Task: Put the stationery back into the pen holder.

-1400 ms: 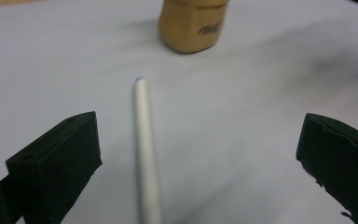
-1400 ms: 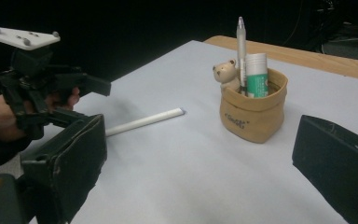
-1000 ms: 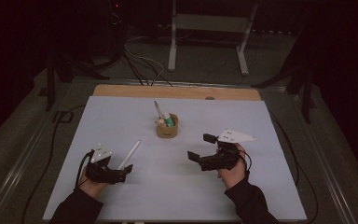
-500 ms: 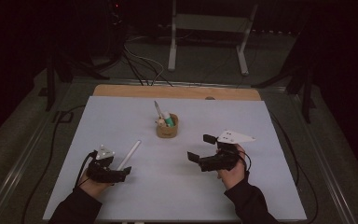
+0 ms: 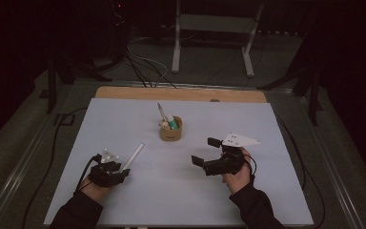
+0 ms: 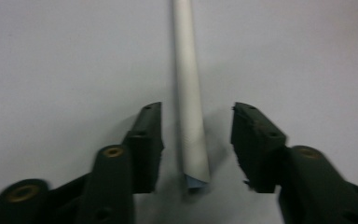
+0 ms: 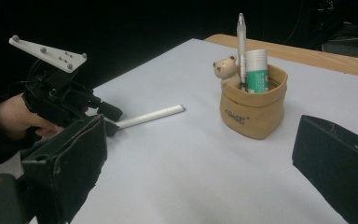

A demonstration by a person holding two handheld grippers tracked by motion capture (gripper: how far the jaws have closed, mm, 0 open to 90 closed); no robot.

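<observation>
Closing since earlier, your left gripper [image 6: 196, 140] straddles the white stick [image 6: 189, 93], lower left of the high view, pads not touching | light, stiff, rolls easily; pinch near its end

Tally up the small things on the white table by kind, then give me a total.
White stick: 1
Tan pouch: 1
Pen in the pouch: 1
Green-and-white tube: 1
Bear figure: 1
Total: 5

Matt white stick [image 6: 189, 107], perhaps plastic; tan pouch [image 7: 253, 108] looks like soft, matt cloth.
</observation>
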